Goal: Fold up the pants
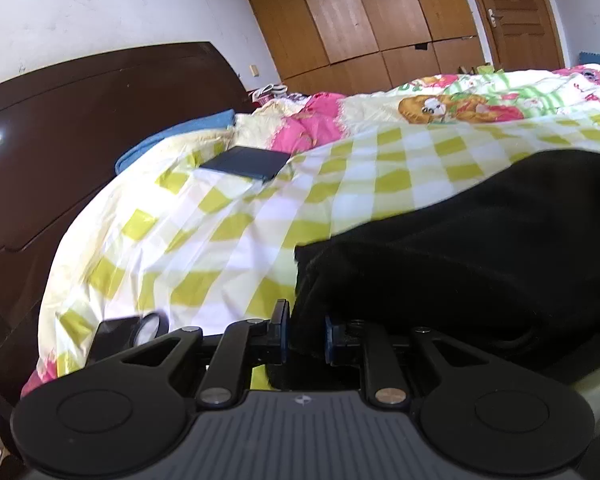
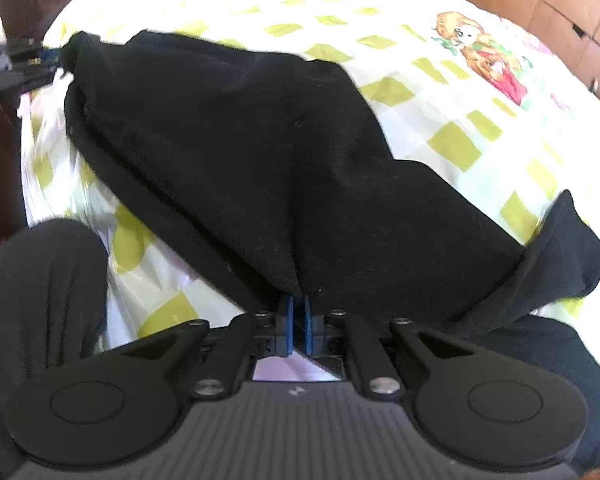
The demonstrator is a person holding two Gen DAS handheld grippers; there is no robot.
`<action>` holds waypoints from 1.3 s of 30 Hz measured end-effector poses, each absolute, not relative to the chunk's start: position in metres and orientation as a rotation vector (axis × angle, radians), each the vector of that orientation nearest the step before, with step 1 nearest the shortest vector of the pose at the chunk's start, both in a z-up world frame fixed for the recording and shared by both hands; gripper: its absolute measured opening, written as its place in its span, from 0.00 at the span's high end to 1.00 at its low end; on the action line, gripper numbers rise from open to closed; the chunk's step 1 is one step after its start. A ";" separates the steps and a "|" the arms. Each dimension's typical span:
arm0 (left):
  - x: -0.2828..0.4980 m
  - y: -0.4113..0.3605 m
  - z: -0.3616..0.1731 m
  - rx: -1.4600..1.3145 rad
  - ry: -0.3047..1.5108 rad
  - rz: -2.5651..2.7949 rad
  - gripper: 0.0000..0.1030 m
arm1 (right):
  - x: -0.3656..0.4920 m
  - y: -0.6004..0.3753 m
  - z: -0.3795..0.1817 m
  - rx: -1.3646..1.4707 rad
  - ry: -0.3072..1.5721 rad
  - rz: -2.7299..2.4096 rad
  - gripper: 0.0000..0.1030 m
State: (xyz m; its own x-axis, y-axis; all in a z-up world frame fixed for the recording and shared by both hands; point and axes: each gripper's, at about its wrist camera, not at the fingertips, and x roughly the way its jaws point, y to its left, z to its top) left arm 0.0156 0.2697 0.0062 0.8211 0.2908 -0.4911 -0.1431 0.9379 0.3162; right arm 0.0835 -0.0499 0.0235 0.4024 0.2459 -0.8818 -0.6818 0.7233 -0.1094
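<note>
Left wrist view: my left gripper (image 1: 306, 334) has a thick bunch of the black pants (image 1: 460, 248) between its blue pads (image 1: 283, 330), which are parted by the cloth they pinch. One pair of pants, lying along the near edge of the bed (image 1: 220, 216). One dark flat pad (image 1: 246, 162) lies farther up the bed, toward the headboard (image 1: 80, 128). One wardrobe (image 1: 360, 16) stands behind.

Right wrist view: my right gripper (image 2: 298, 330) has its jaws pressed nearly together on a thin pinch of the pants (image 2: 260, 152), right at the near edge of the bed (image 2: 452, 120). The cloth fans away from the jaws across the checked cover.
</note>
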 end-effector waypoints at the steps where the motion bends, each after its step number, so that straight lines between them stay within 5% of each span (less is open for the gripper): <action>1: 0.014 0.273 0.000 0.261 0.576 0.237 0.67 | 0.082 -0.045 0.019 -0.516 1.013 0.618 0.90; 4: 0.007 0.277 -0.016 0.262 0.621 0.237 0.65 | 0.069 -0.034 0.009 -0.637 1.046 0.623 0.81; 13: -0.001 0.269 -0.018 0.426 0.549 0.263 0.60 | 0.053 0.050 0.032 -0.702 0.830 0.803 0.73; 18: -0.002 0.261 -0.026 0.619 0.514 0.219 0.53 | 0.060 0.132 0.021 -0.719 0.676 0.937 0.39; 22: 0.009 0.264 -0.027 0.656 0.516 0.217 0.61 | 0.067 0.184 0.003 -0.727 0.637 0.956 0.44; 23: 0.012 0.266 -0.025 0.654 0.509 0.222 0.61 | 0.073 0.196 -0.001 -0.727 0.655 0.947 0.63; 24: 0.014 0.268 -0.021 0.646 0.500 0.227 0.62 | 0.078 0.204 -0.005 -0.718 0.690 0.943 0.93; 25: 0.014 0.270 -0.018 0.636 0.489 0.234 0.64 | 0.082 0.211 -0.005 -0.685 0.724 0.932 0.94; 31: 0.006 0.289 -0.021 0.571 0.503 0.303 0.69 | 0.067 0.209 0.006 -0.572 0.753 0.978 0.94; 35: -0.003 0.296 -0.039 0.541 0.583 0.341 0.69 | 0.068 0.212 -0.023 -0.551 0.820 0.978 0.81; 39: -0.019 0.293 -0.022 0.549 0.563 0.411 0.69 | 0.071 0.179 0.010 -0.394 0.803 1.027 0.70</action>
State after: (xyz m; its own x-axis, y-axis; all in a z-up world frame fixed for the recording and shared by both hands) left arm -0.0188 0.2925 -0.0219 0.7725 0.5042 -0.3860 -0.2148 0.7795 0.5884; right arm 0.0713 0.1791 0.0103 0.2736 0.6026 -0.7496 -0.8732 0.4825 0.0692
